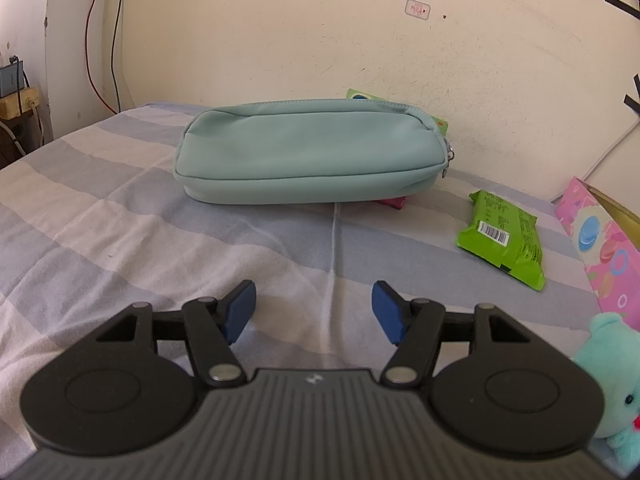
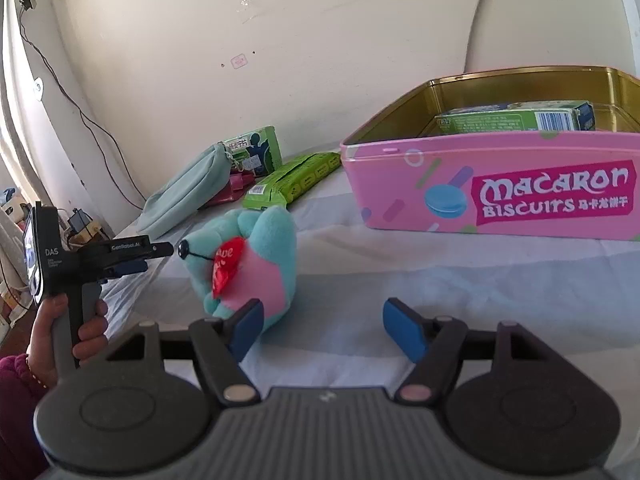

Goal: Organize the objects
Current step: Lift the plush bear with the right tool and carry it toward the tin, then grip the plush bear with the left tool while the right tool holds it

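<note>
Teal plush toy on striped sheet, pink biscuit tin beside it; right gripper fingers apart, empty

Left tongs and right tongs: jaws apart, nothing between them, pitched down. Left hand grips its handle.

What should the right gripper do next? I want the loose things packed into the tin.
Probably slide the right gripper toward the plush bear and close on it. Its jaws stand open with nothing between them, and the bear lies on the sheet just beyond its nearer finger. The open pink tin sits close behind, with one green box already inside.
</note>
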`<state>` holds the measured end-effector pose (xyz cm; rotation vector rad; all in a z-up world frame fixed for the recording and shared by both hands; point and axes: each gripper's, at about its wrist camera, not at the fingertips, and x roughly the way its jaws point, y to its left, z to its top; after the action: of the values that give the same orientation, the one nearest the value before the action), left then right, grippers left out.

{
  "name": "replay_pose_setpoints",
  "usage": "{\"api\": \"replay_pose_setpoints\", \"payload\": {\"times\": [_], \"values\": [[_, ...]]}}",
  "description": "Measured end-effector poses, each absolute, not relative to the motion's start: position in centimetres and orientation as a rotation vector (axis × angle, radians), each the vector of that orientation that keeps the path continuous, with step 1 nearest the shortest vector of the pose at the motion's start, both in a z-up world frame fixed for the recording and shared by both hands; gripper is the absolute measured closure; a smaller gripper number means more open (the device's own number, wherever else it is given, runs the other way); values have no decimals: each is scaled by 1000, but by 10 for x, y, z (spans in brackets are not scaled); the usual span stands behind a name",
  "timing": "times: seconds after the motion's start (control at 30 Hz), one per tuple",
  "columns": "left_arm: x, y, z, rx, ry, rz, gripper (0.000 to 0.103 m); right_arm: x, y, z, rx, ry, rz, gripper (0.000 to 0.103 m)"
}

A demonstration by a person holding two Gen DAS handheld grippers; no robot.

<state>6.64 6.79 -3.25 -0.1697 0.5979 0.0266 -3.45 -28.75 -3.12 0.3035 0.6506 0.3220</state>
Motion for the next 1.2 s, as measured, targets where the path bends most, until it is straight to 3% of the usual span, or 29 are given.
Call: {"api": "replay_pose_setpoints", "payload": {"times": [0.43,0.53,0.6,0.67,0.8,0.9,0.93,1.2], "values": [[45,47,-12,-302,604,-348,37,-39,-267,-20,168,611,390,34],[45,35,-8,-362,653,-503,36,-39,-259,-20,127,606,419,28],[41,26,-6,-384,663,-583,35,-39,-254,-20,105,604,445,27],[36,14,-3,-379,659,-650,28,-37,-250,-20,84,604,462,27],[34,-9,-9,-319,684,-707,27,-24,-241,-22,44,617,471,27],[42,-19,-23,-304,737,-683,27,-13,-232,-26,23,629,491,37],[45,-21,-26,-314,755,-683,28,-11,-229,-27,22,633,505,48],[43,-50,16,-248,648,-701,32,-24,-245,-9,23,459,401,54]]}}
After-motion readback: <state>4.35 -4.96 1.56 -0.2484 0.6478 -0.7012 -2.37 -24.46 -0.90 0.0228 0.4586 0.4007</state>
